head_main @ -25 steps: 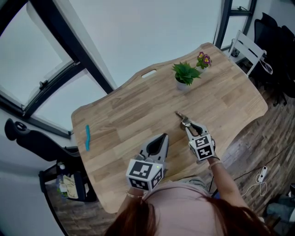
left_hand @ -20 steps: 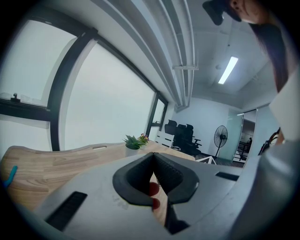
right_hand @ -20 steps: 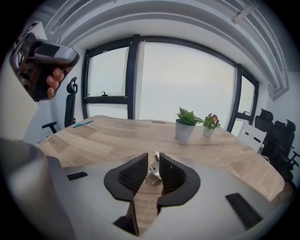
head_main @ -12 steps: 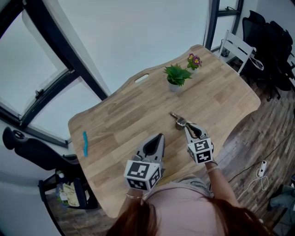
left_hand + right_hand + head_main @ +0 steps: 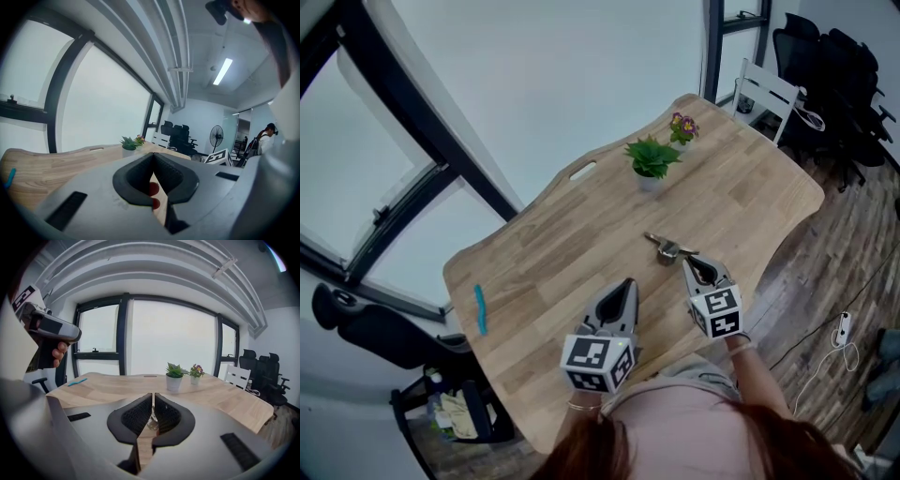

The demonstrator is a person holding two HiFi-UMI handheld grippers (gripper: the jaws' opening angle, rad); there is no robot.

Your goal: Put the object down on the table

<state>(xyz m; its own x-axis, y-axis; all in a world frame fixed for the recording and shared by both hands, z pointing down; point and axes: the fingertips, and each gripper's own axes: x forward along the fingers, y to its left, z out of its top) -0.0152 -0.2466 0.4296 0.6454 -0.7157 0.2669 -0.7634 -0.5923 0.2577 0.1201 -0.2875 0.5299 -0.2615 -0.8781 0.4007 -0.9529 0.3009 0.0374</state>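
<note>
**Shiny thing on the tabletop, my right tool closing on it**

Head view: Two pots stand at the far side of the tabletop (image 5: 562, 244). The white pot (image 5: 649, 183) holds a green plant (image 5: 649, 155). The small pot next to it holds purple flowers (image 5: 682, 124). The metal thing (image 5: 667, 247) lies on the wood, at the tip of my right tool (image 5: 686, 260). My left tool (image 5: 627, 281) is near but apart from it.

Left gripper view: My left tool (image 5: 153, 153) is pressed together with nothing in it. Only here I see a fan (image 5: 215, 137).

Right gripper view: My right tool (image 5: 153, 395) is closing, almost together, pinching the metal thing (image 5: 152, 421). Only here I see a hand (image 5: 59, 352) holding the left tool (image 5: 47, 326).
</note>
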